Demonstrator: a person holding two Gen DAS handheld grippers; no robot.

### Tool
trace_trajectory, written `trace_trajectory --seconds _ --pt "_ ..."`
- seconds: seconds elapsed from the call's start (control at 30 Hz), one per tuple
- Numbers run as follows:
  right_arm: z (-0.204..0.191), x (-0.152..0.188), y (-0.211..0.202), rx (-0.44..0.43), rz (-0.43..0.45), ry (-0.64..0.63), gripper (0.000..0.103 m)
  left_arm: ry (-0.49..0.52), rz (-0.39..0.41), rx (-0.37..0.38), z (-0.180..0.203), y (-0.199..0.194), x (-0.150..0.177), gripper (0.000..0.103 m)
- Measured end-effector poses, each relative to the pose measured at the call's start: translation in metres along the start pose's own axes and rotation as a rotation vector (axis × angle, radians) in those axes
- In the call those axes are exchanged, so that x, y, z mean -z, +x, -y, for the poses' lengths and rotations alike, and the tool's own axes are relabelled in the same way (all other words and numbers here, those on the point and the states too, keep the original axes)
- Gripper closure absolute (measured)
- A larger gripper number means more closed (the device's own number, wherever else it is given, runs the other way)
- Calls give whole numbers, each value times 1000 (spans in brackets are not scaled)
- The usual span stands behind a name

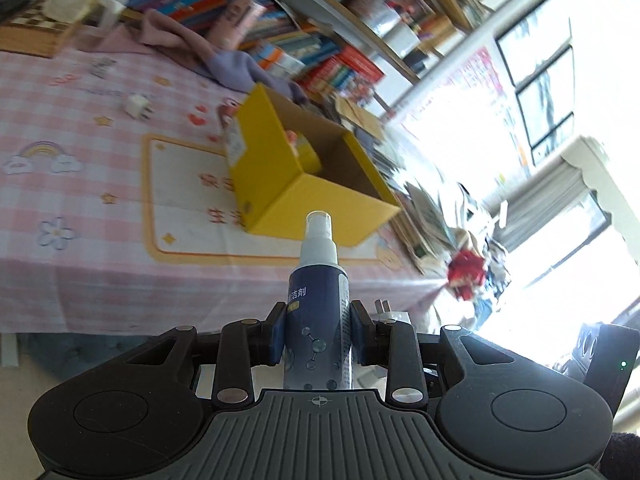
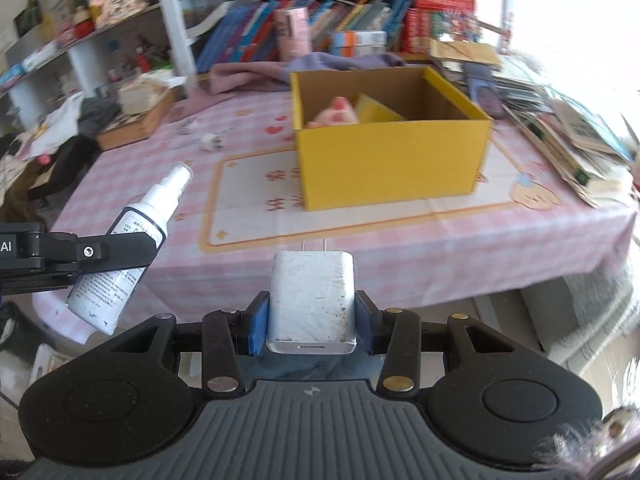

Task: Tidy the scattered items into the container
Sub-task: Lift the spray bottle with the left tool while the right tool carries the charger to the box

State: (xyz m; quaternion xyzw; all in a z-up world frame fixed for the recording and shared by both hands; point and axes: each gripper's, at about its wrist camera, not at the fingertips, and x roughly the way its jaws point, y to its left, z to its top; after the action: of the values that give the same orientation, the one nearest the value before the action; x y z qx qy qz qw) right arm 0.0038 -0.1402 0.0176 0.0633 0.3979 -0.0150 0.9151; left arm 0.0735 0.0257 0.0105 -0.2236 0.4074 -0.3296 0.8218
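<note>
My left gripper [image 1: 318, 322] is shut on a dark blue spray bottle [image 1: 318, 312] with a white nozzle, held in the air short of the table's near edge. The bottle also shows in the right wrist view [image 2: 132, 240], in the left gripper [image 2: 132, 250]. My right gripper [image 2: 311, 316] is shut on a white charger plug [image 2: 312, 300], prongs forward. The open yellow cardboard box [image 2: 392, 160] stands on the pink checked tablecloth [image 2: 140, 160] ahead; it also shows in the left wrist view [image 1: 288, 184]. A pink item [image 2: 336, 114] and a yellow item lie inside.
A small white plug [image 1: 138, 106] and a small grey item [image 1: 102, 66] lie on the cloth beyond the box. A purple cloth [image 2: 280, 70], a wooden tray [image 2: 136, 120] and a stack of books [image 2: 560, 128] line the table's edges. Bookshelves stand behind.
</note>
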Motion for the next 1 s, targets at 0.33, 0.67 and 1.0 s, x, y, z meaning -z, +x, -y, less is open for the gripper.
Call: trace_trajectory --seconds 0.33,0.67,1.0 --pt "32 4 -6 57 -2 57 62 34 -55 48 20 32 -2 73" --pt "72 -1 4 96 -7 124 62 87 -121 87 43 80 -14 72" --pt "114 -44 30 86 49 126 62 158 -96 98 67 123 -50 72"
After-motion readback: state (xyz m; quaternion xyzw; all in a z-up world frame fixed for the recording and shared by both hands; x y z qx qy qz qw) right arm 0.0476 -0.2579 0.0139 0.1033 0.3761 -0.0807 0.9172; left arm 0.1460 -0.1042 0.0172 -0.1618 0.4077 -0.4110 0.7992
